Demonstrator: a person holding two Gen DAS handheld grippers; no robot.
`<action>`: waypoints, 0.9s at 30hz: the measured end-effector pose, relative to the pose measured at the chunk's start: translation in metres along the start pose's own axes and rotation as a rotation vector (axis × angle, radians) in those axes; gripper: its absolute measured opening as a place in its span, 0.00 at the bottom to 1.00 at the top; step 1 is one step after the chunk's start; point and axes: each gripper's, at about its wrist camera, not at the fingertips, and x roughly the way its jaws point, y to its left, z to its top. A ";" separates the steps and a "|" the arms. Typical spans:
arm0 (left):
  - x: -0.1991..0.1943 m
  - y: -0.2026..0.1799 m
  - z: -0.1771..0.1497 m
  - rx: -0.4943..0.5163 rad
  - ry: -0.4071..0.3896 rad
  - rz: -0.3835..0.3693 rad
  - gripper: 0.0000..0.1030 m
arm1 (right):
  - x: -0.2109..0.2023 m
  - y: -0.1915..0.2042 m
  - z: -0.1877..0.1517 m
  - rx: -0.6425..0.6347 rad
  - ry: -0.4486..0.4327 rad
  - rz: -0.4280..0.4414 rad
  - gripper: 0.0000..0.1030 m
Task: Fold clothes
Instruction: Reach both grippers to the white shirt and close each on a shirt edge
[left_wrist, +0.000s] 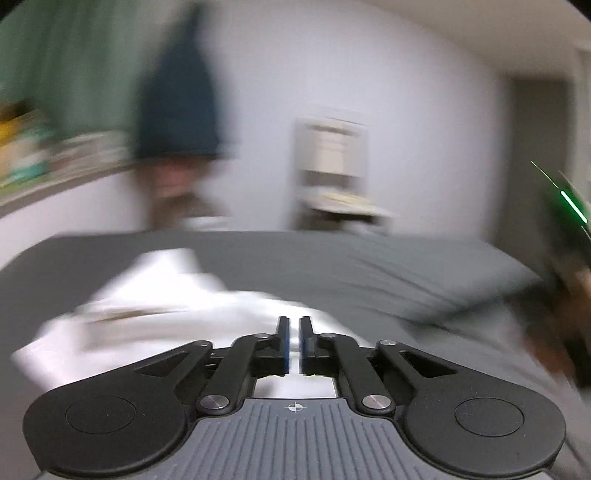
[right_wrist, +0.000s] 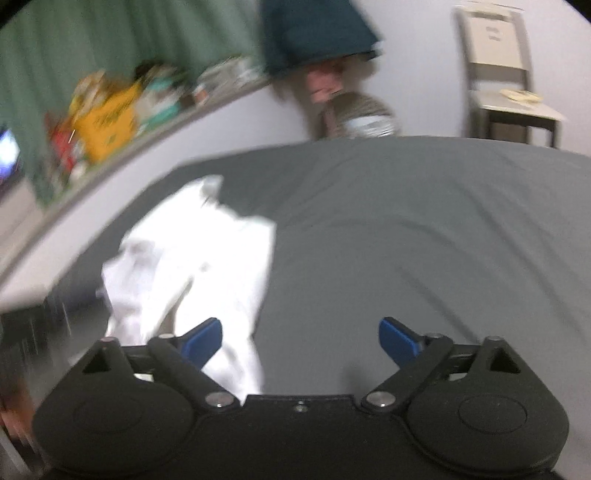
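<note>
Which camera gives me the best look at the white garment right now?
The right wrist view. There the white garment lies crumpled on the grey bed sheet, with most of its outline visible despite some blur. The left wrist view shows it heavily smeared by motion, its near part hidden behind the left gripper.

White garment on a plain dark grey sheet. Green curtain at far left, beige chair far right, yellow box on the shelf.
</note>
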 end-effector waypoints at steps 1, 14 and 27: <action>-0.003 0.018 -0.001 -0.059 -0.004 0.054 0.72 | 0.007 0.013 -0.003 -0.048 0.004 -0.004 0.73; -0.004 0.034 -0.044 -0.279 0.053 0.094 1.00 | -0.026 0.002 0.029 0.061 -0.281 -0.136 0.03; 0.072 -0.011 -0.060 -0.290 0.172 0.280 0.98 | -0.150 -0.110 -0.016 0.416 -0.499 -0.603 0.04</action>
